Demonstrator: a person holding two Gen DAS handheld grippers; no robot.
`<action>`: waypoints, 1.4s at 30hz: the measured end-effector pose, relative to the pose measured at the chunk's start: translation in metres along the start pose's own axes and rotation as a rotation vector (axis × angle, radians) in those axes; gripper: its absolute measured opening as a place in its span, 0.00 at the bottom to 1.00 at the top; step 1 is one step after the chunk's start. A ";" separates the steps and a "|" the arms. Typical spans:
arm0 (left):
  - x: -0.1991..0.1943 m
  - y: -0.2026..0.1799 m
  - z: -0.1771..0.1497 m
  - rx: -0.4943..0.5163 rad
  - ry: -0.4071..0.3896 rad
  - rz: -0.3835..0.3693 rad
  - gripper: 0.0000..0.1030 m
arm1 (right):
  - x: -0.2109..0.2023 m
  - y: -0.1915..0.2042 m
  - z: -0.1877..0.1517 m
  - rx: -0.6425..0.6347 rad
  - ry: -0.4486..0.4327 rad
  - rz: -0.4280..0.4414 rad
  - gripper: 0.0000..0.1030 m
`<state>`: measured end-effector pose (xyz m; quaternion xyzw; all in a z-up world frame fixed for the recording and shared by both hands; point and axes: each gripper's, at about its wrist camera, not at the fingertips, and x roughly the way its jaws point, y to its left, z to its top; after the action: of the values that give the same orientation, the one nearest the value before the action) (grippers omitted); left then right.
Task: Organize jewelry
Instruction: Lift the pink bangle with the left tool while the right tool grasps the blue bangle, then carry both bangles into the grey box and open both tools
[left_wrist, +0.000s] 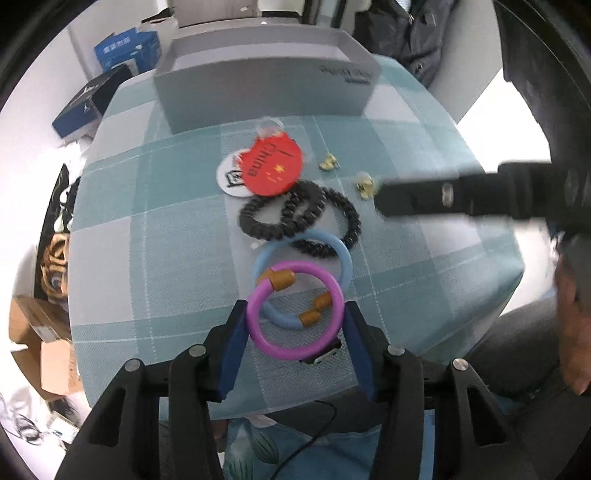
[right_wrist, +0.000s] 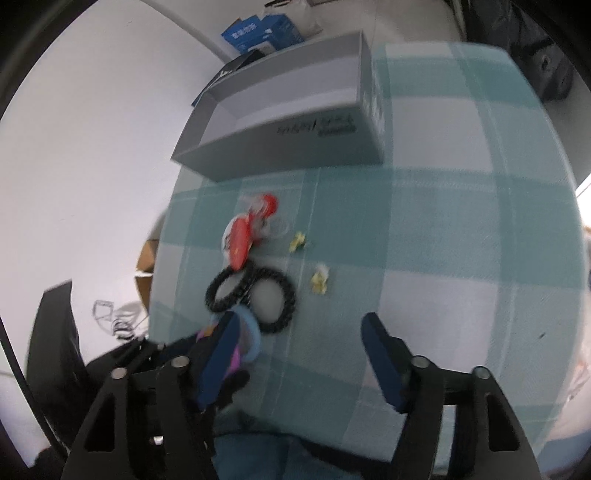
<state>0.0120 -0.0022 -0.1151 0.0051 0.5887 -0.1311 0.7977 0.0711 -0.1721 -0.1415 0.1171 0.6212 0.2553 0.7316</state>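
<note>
A purple bangle (left_wrist: 295, 310) with tan clasps lies over a blue bangle (left_wrist: 306, 258) on the checked cloth. My left gripper (left_wrist: 295, 321) is open, its blue fingers on either side of the purple bangle. Beyond lie two black braided hair ties (left_wrist: 299, 214), a red round tag (left_wrist: 273, 166) over a white one, and two small yellow earrings (left_wrist: 328, 161). My right gripper (right_wrist: 301, 332) is open and empty above the cloth; the earrings (right_wrist: 320, 281) and hair ties (right_wrist: 255, 295) lie ahead of it. It shows blurred in the left wrist view (left_wrist: 384, 199).
An open grey box (left_wrist: 266, 85) stands at the far side of the table; it also shows in the right wrist view (right_wrist: 284, 122). Blue and black boxes (left_wrist: 110, 70) lie behind on the left. Cardboard boxes (left_wrist: 37, 332) sit on the floor left.
</note>
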 end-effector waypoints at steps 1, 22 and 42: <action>-0.004 0.002 0.001 -0.010 -0.014 -0.005 0.44 | 0.002 0.000 -0.002 0.003 0.005 0.010 0.57; -0.051 0.057 0.011 -0.248 -0.195 -0.053 0.44 | 0.040 0.069 -0.030 -0.202 -0.004 -0.161 0.08; -0.072 0.040 0.050 -0.219 -0.239 -0.081 0.44 | -0.071 0.046 0.008 -0.113 -0.211 -0.010 0.07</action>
<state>0.0481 0.0430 -0.0380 -0.1214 0.5001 -0.0978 0.8518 0.0613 -0.1692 -0.0569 0.0989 0.5257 0.2727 0.7996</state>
